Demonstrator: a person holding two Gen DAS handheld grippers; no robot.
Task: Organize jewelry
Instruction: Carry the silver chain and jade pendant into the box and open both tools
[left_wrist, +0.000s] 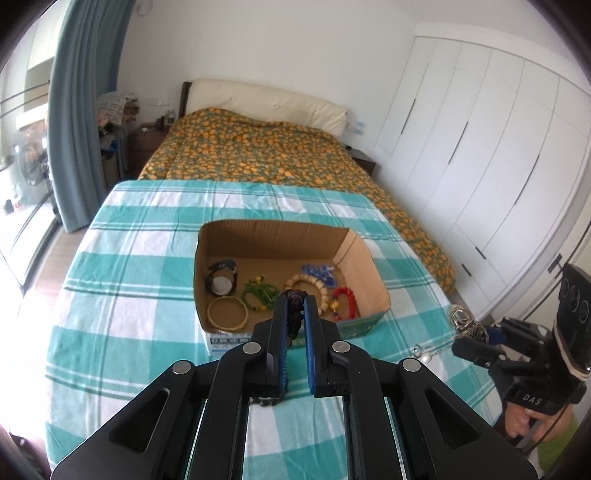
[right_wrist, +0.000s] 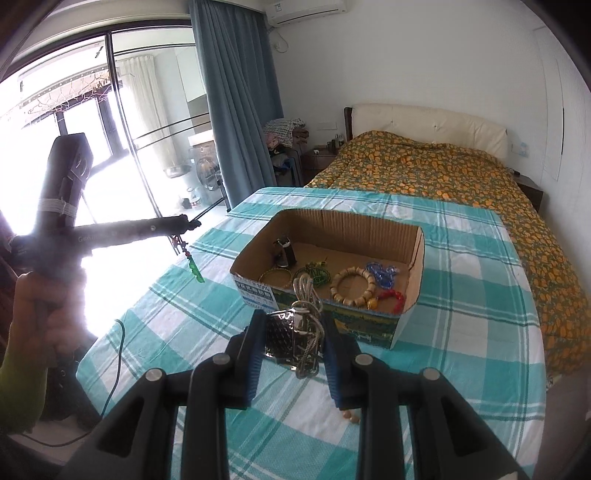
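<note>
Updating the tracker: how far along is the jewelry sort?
Done: several bracelets and bead strings lie in the cardboard box. In hand: left gripper is shut on a dark cord with a green pendant; right gripper is clamped on a silver chain piece. Left: both still need dropping in, plus small beads on the tablecloth.

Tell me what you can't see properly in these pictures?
- Dark cord piece in the left gripper: left wrist view, the pads cover most of it.
- Box label: right wrist view, print too small to read.
- Left gripper: right wrist view, window glare washes it out.
- Silver chain: left wrist view, tiny, partly behind the right gripper.
</note>
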